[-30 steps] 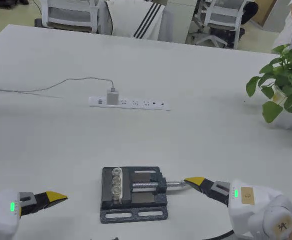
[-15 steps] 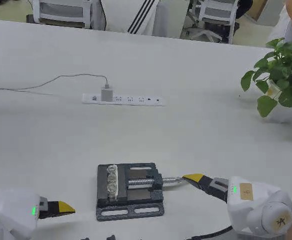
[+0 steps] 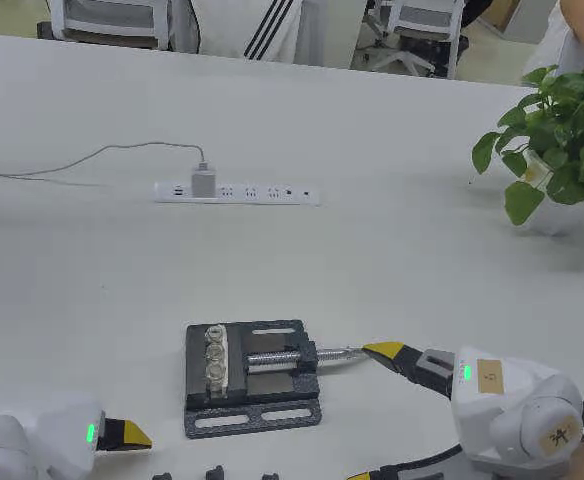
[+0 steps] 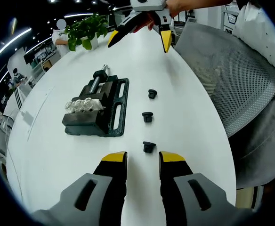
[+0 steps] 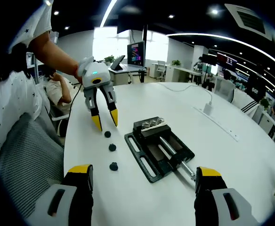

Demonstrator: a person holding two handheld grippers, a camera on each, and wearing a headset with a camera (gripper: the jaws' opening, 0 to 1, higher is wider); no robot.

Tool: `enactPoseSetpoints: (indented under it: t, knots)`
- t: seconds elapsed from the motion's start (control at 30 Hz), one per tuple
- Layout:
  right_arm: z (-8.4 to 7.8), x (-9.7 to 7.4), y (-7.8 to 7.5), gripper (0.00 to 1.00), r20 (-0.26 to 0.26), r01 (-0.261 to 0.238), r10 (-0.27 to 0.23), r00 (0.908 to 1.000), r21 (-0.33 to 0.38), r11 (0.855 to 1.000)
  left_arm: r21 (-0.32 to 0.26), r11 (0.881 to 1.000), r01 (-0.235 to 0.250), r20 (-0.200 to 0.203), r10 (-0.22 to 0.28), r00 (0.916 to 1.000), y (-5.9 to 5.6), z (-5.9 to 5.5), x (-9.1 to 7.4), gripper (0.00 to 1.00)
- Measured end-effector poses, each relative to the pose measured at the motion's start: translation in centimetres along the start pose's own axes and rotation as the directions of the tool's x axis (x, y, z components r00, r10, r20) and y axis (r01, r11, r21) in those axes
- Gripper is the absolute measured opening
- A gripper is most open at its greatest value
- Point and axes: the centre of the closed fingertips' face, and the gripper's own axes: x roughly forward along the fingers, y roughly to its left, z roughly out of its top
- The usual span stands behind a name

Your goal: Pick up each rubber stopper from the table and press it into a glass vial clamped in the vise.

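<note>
Head view: vise [image 3: 252,400] sits mid-worktop [image 3: 372,250], three glass vials [image 3: 214,357] clamped in a row at its left end. They look uncapped, so I'd say no stopper is in yet. Left tool [image 3: 127,435] is low, off the vise's left corner. Right tool [image 3: 372,413] is by the screw handle, jaws spread wide and holding nothing. Stoppers [image 3: 214,472] lie in a row on the near side of the vise. Power strip [image 3: 237,192] and plant [image 3: 562,130] are well beyond both tools.

Left gripper view: jaws apart, empty. Nearest stopper [image 4: 149,147] is just ahead of the tips, roughly on the gap line, not touched; the other two line up beyond it. Vise is ahead-left. Step in hand: first pick. Next move calls for a short push forward and down to straddle the stopper, then closing on it. The worktop edge runs close on the tool's right, with a chair [image 4: 222,80] past it, so free room is ahead and left.

Right gripper view: jaws wide apart, vise ahead between them, stoppers ahead-left. Open worktop on its right.
</note>
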Motion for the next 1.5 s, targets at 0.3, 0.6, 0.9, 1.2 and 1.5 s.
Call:
enactPoseSetpoints:
  t: [0.3, 0.6, 0.9, 1.2, 1.5]
  knots:
    - [-0.2, -0.1, 0.0, 0.88, 0.0, 0.004, -0.004, 1.0, 0.009, 1.0, 0.033, 0.999, 0.035, -0.015, -0.034, 0.9993, -0.7, -0.1, 0.7, 0.15]
    - [-0.4, -0.1, 0.0, 0.88, -0.003, 0.007, -0.007, 1.0, 0.011, 1.0, 0.044, 0.998, 0.052, -0.022, -0.051, 0.9985, -1.0, -0.2, 1.0, 0.09]
    - [-0.3, 0.0, 0.0, 0.88, -0.001, 0.006, -0.006, 1.0, 0.015, 1.0, 0.046, 0.997, 0.058, -0.029, -0.057, 0.998, -1.1, -0.3, 1.2, 0.07]
    - [-0.3, 0.1, 0.0, 0.88, -0.001, 0.004, -0.004, 1.0, 0.016, 1.0, 0.046, 0.998, 0.051, -0.031, -0.049, 0.9983, -0.9, -0.3, 1.3, 0.05]
    - [-0.1, 0.1, 0.0, 0.87, 0.005, 0.005, -0.005, 1.0, 0.02, 1.0, 0.043, 0.998, 0.037, -0.028, -0.036, 0.999, -0.9, -0.4, 1.3, 0.04]
